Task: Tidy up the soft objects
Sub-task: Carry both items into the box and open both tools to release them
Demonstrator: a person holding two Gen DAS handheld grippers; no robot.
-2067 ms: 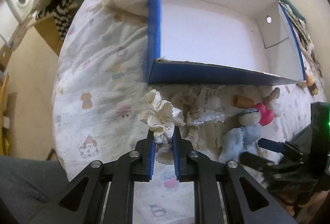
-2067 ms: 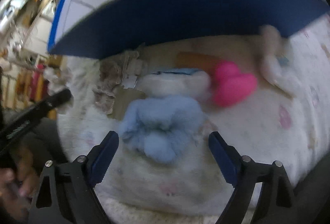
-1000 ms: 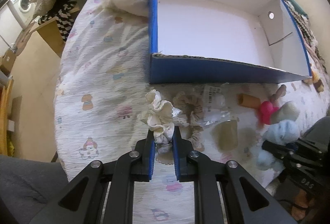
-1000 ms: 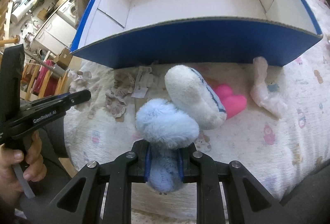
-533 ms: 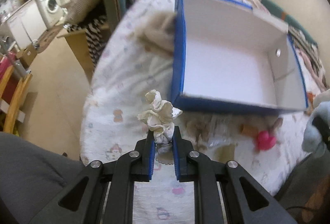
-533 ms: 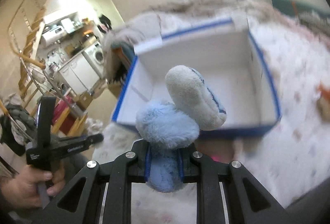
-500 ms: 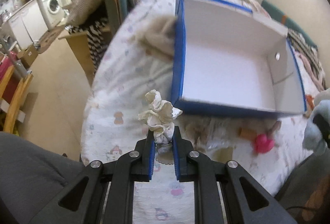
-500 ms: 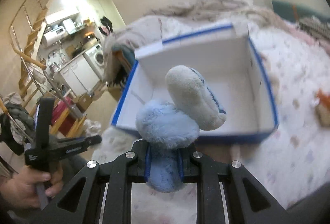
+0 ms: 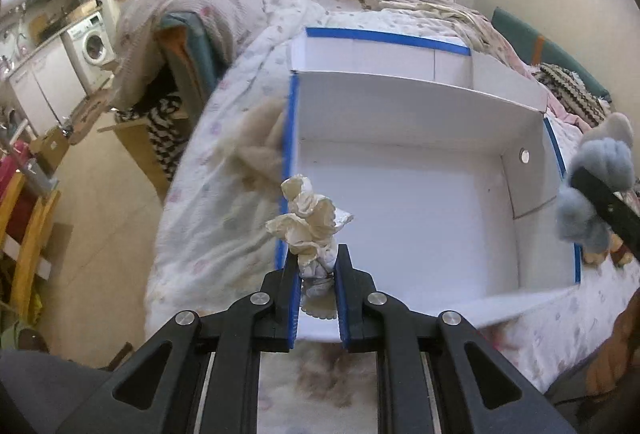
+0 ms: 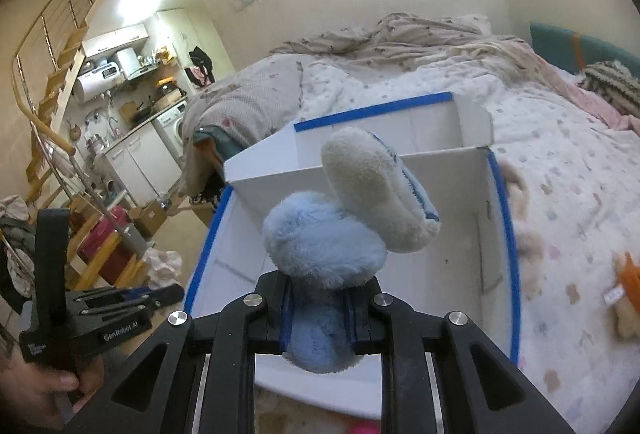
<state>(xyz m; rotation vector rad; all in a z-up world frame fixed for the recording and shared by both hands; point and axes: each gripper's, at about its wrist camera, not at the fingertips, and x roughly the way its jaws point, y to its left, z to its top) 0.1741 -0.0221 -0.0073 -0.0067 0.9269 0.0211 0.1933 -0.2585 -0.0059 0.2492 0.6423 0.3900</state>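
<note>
Left wrist view: left gripper (image 9: 318, 270) pinches a cream ruffled scrunchie (image 9: 308, 224), its frills standing ahead of the fingertips over the near-left corner of the white box (image 9: 424, 202). Right gripper (image 10: 319, 308) clamps a blue plush toy (image 10: 324, 246); box interior lies beyond its fingers.

Only legible txt: "GenRobot.AI", prob., on side of left tongs (image 10: 170, 293); nothing else readable.

Cream scrunchie (image 9: 310, 220), fluffy light-blue soft toy (image 10: 326, 246), white box with blue edges (image 9: 420, 202), white bedcover with little pastel pictures (image 10: 560, 170)
</note>
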